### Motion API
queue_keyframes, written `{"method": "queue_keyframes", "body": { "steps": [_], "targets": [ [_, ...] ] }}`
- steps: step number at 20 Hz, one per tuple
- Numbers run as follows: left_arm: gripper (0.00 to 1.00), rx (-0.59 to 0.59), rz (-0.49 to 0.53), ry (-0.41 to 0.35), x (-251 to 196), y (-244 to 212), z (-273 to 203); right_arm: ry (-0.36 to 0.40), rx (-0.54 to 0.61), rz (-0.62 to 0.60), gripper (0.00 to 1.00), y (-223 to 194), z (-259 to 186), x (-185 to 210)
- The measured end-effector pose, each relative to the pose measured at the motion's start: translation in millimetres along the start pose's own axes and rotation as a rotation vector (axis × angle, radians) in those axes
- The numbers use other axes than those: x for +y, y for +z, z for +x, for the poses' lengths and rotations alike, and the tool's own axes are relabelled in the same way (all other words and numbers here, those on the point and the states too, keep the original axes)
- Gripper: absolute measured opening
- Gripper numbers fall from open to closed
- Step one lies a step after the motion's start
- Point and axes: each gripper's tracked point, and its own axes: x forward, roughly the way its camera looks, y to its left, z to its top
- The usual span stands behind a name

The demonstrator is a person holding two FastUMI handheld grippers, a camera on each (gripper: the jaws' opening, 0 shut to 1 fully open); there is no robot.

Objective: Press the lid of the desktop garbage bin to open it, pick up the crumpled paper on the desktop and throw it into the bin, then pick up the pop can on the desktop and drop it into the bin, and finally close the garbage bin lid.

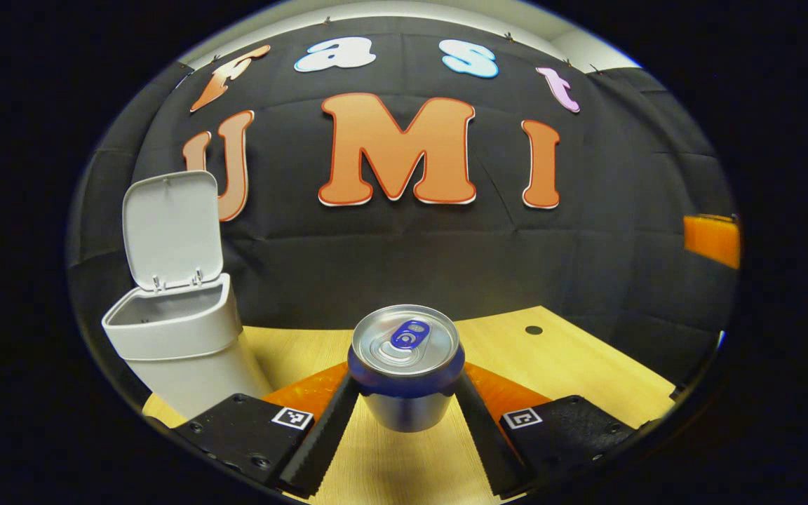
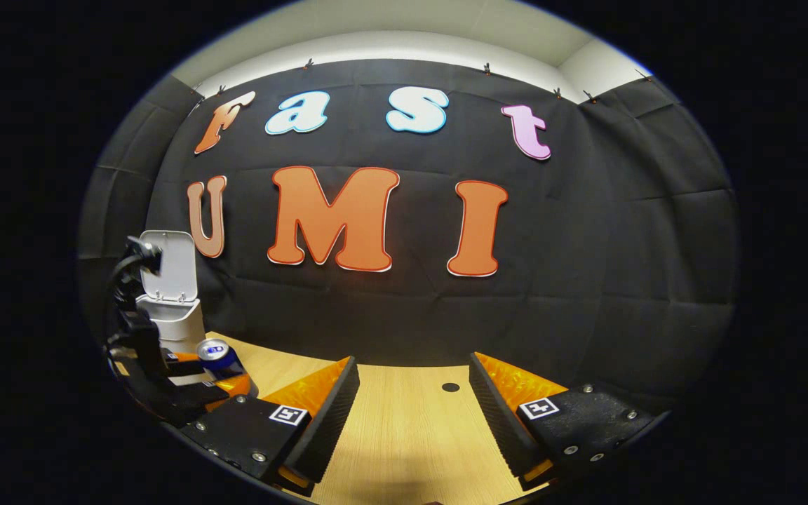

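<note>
Blue pop can w/ silver top (image 1: 406,365) is pinched between both fingers of the left gripper (image 1: 406,410), held upright above the wooden desk (image 1: 565,365). White plastic bin (image 1: 179,337) sits just left of it, lid (image 1: 172,228) flipped up. Right gripper (image 2: 414,414) is spread wide, nothing in it, over bare desk.

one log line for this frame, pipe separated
left gripper: shut on pop can, lifted off desk | right gripper: open, idle | bin: lid open | stage: can to bin
</note>
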Motion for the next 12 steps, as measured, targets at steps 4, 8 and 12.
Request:
{"method": "queue_keyframes", "body": {
  "steps": [4, 8, 12],
  "targets": [
    [0.82, -0.035, -0.061, 0.006, 6, 34, -26, 0.045, -0.01, -0.005, 0.94, 3, 11, 9],
    [0.82, -0.078, -0.061, 0.029, 18, 63, -51, 0.09, -0.014, -0.004, 0.93, 4, 20, 21],
    [0.82, -0.086, -0.076, 0.066, 35, 79, -68, 0.13, -0.022, -0.013, 0.93, 5, 24, 36]
  ]
}}
